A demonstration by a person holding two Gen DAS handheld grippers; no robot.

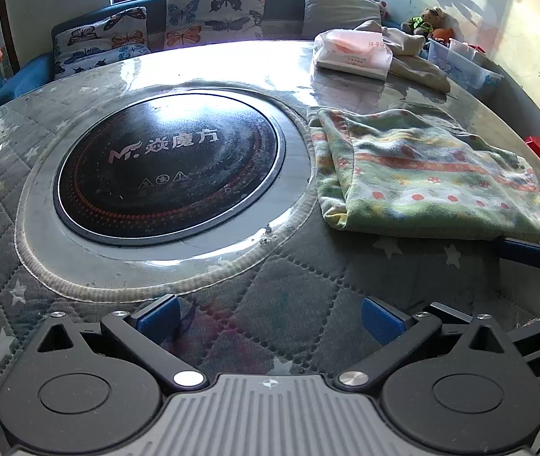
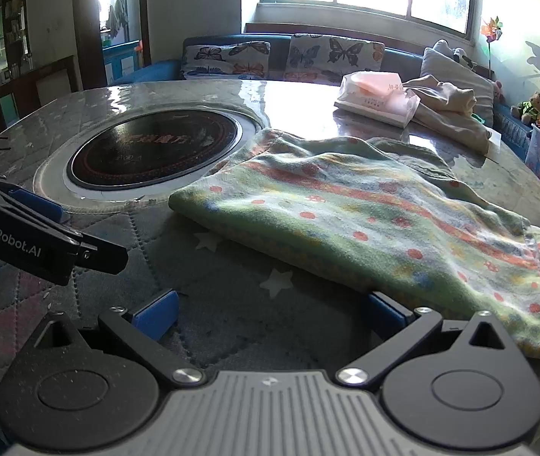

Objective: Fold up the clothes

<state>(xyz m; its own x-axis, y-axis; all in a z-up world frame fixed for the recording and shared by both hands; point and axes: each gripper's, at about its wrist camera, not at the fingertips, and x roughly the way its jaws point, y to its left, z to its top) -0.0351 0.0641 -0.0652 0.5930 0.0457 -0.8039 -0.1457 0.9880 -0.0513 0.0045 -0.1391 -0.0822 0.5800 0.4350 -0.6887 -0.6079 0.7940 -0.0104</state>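
The green cotton garment with orange stripes, red dots and small mushroom prints [image 1: 433, 178] lay folded into a rough rectangle on the round table with the grey quilted star-print cover under clear plastic [image 1: 292, 292], at about three o'clock from the black round induction cooktop with white Chinese lettering [image 1: 169, 161] set into the table's middle. In the left wrist view the left gripper [image 1: 268, 321] hovered over bare quilted cover at six o'clock, its blue-padded jaws spread wide with nothing between them, well short of the garment. The right gripper [image 2: 270, 313] showed in its own view at six o'clock, jaws likewise wide apart; its right blue pad sat just at the garment's near folded edge, slightly tucked under the cloth, while the left pad stood over bare cover, so nothing was clamped. In the left wrist view that gripper's blue finger reached the garment's near corner at four o'clock. Toward one o'clock of the garment lay a soft pack of tissues in pink and white plastic wrap [image 1: 351, 53], touching a crumpled beige cloth [image 1: 410, 57] just beside it. Beyond the table at twelve o'clock stood butterfly-print cushions [image 1: 214, 9] on a blue sofa [image 1: 26, 76].
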